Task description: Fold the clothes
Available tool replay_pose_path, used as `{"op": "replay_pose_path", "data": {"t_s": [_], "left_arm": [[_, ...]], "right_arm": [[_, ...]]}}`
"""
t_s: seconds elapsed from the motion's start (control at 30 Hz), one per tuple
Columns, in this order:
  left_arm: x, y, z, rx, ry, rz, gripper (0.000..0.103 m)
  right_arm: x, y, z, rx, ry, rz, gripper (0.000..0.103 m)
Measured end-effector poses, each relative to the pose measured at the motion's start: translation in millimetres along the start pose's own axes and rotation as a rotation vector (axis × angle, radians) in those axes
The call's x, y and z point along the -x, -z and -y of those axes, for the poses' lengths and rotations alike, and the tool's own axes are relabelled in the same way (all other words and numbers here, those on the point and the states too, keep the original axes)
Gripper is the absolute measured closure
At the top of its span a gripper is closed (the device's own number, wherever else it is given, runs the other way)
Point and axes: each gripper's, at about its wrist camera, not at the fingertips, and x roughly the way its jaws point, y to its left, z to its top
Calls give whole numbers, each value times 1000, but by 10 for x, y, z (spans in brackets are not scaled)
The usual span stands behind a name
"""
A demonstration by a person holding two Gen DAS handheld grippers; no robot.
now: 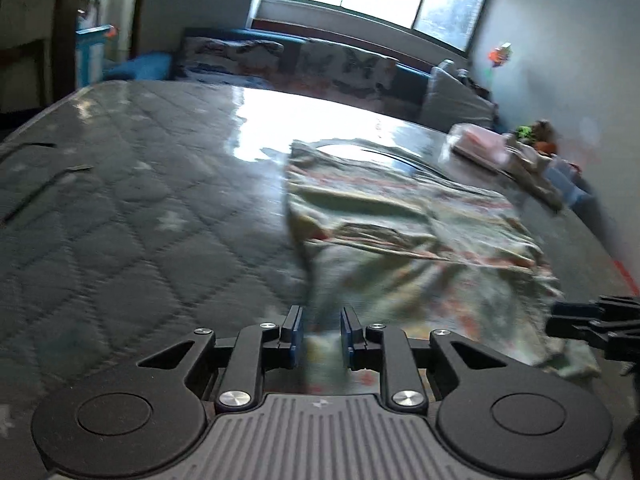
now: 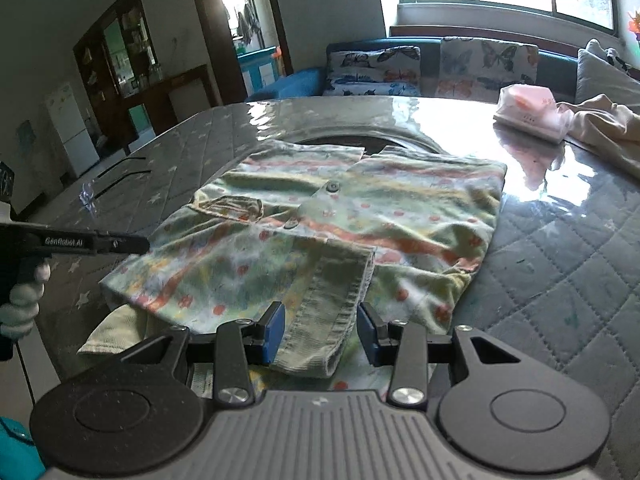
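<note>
Blue-padded right gripper (image 2: 320, 334) is standing apart around a ribbed cuff without pinching it, while the left gripper (image 1: 322, 334) is parted narrowly over blurred cloth. Beyond, the pale green printed shirt (image 2: 320, 220) is lying on the grey quilted mattress (image 2: 560, 260), a pink packet (image 2: 528, 112) sitting farther back.

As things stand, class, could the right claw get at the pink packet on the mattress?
Probably not directly: the pink packet lies well beyond the right claw, which straddles the patterned shirt's cuff; nothing else blocks it.
</note>
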Motion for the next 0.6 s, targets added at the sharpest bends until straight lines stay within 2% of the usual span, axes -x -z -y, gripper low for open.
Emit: {"op": "replay_pose_path", "data": {"t_s": [0.2, 0.3, 0.37, 0.4, 0.43, 0.53, 0.6], "left_arm": [[16, 43, -5, -14, 38, -16, 79], [-20, 44, 43, -33, 39, -20, 81], [-43, 38, 62, -43, 39, -22, 90], [-36, 33, 66, -49, 39, -20, 94], [-27, 29, 67, -55, 38, -17, 96], [-11, 18, 69, -64, 35, -12, 97], [22, 13, 77, -70, 36, -5, 96]], "right_arm": [[-42, 13, -16, -3, -4, -21, 64], [-35, 5, -18, 1, 6, -26, 74], [-21, 4, -3, -6, 2, -28, 80], [-12, 4, 6, -10, -2, -29, 89], [0, 5, 13, -17, -8, -27, 92], [30, -1, 17, -22, -19, -25, 90], [46, 4, 20, -28, -21, -28, 81]]}}
